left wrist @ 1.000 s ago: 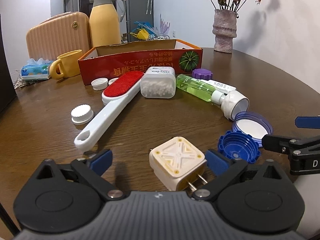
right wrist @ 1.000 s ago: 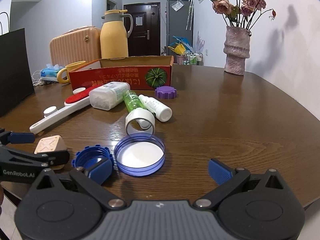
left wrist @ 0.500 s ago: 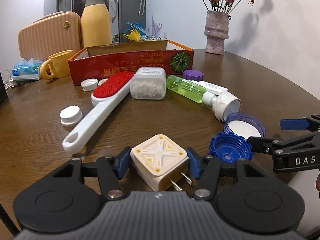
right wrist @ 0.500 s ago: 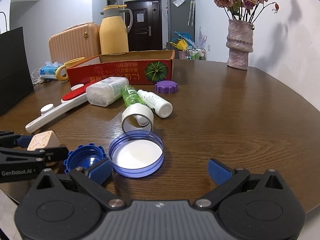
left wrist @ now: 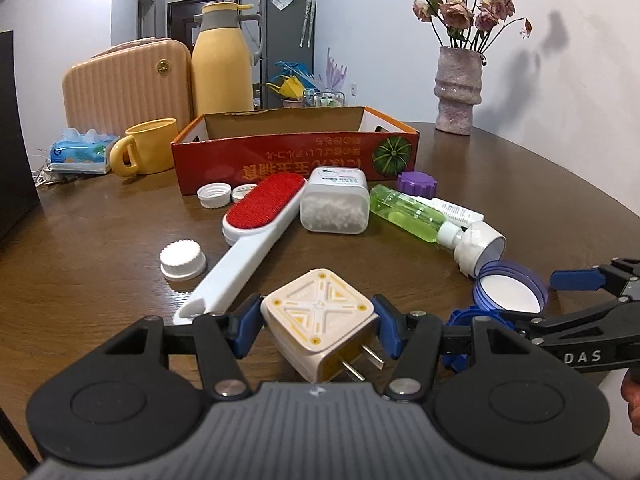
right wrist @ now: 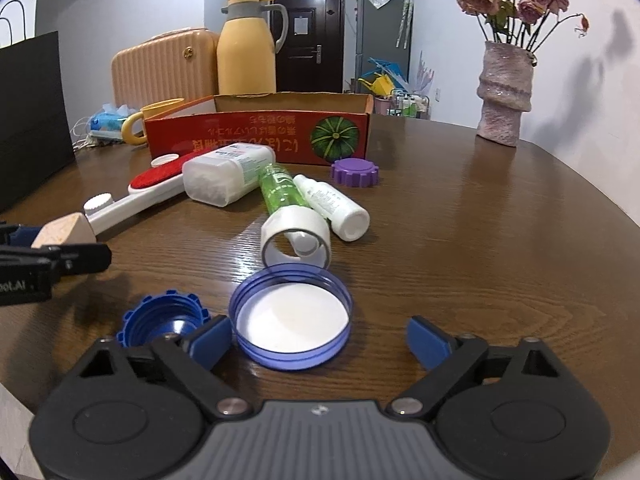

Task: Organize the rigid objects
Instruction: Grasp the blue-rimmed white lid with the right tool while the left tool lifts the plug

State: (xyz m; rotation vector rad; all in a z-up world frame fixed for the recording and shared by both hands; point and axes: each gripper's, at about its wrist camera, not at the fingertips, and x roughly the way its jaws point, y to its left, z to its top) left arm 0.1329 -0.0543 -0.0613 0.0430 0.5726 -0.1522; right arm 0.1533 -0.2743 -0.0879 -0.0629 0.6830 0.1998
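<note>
My left gripper (left wrist: 318, 330) is shut on a cream plug adapter (left wrist: 320, 320) and holds it just above the table, prongs toward the camera. The adapter also shows at the left of the right wrist view (right wrist: 64, 230). My right gripper (right wrist: 318, 340) is open and empty, low over a clear blue lid (right wrist: 292, 316) with a dark blue cap (right wrist: 160, 318) by its left finger. A red open cardboard box (left wrist: 296, 152) stands at the back of the brown table.
In front of the box lie a red lint brush (left wrist: 256, 232), a white pellet container (left wrist: 334, 204), a green bottle (left wrist: 408, 212), a white bottle (right wrist: 332, 204), a tape roll (right wrist: 296, 236), a purple cap (right wrist: 354, 172) and white caps (left wrist: 182, 260). A yellow mug (left wrist: 146, 152) and vase (left wrist: 458, 92) stand behind.
My left gripper closed on the plug adapter and lifted it slightly off the table. My right gripper stayed open and shifted a little forward over the blue lid.
</note>
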